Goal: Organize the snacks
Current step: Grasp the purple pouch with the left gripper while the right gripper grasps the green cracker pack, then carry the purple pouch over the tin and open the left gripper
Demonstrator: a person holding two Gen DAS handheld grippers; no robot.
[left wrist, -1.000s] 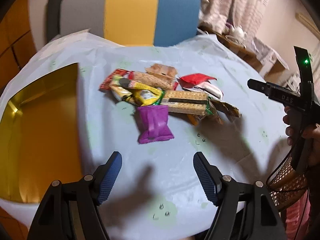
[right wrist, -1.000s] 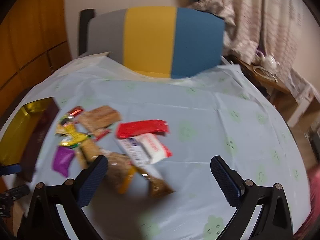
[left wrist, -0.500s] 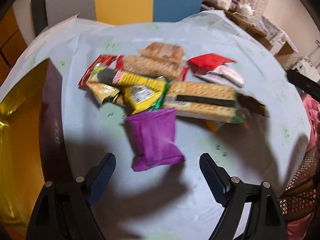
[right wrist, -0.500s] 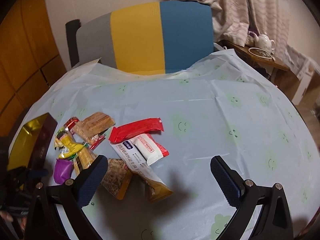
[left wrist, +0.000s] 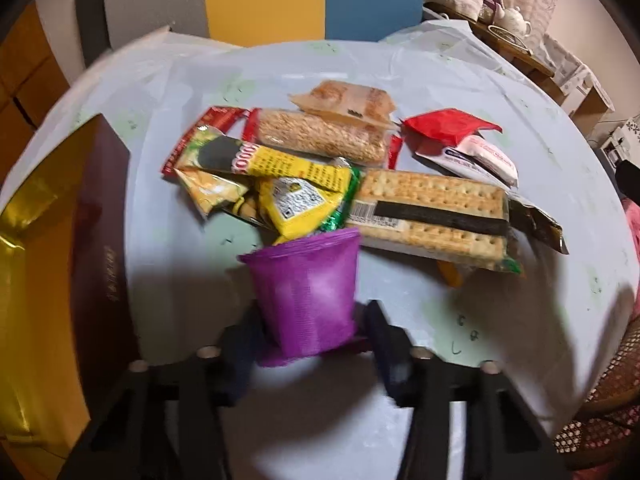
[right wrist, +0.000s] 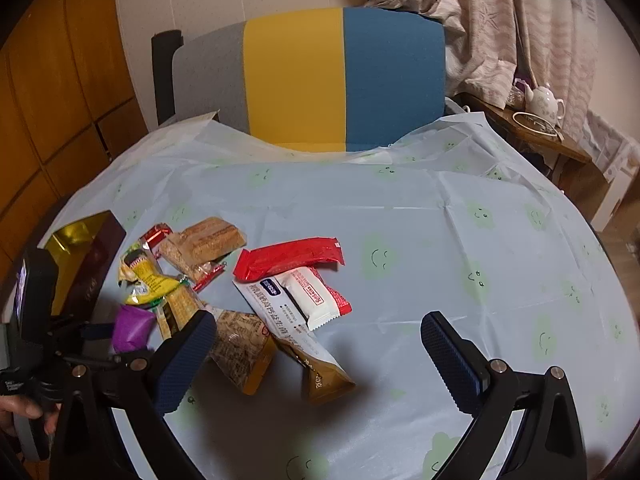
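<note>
Gold box (left wrist: 36,264): far left, open, glossy foil lining, maroon wall.
Left gripper (left wrist: 310,344): has come in from open to clamped on purple packet (left wrist: 308,292); first pick likely begun.
Purple packet: crinkly pouch, near edge of heap.
Cracker pack (left wrist: 430,216): flat, clear wrap, right of it.
Right gripper (right wrist: 316,364): jaws apart, empty.

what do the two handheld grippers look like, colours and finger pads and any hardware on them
Both are matte black plastic frames with angular, strut-like arms. The right gripper carries dark blue finger pads with a fine dotted grip texture, and round silver bolts at the finger joints. The left gripper has the same blue pads and silver bolts, blurred here. The left gripper's body also shows white lettering, too small to read. No cables show.
</note>
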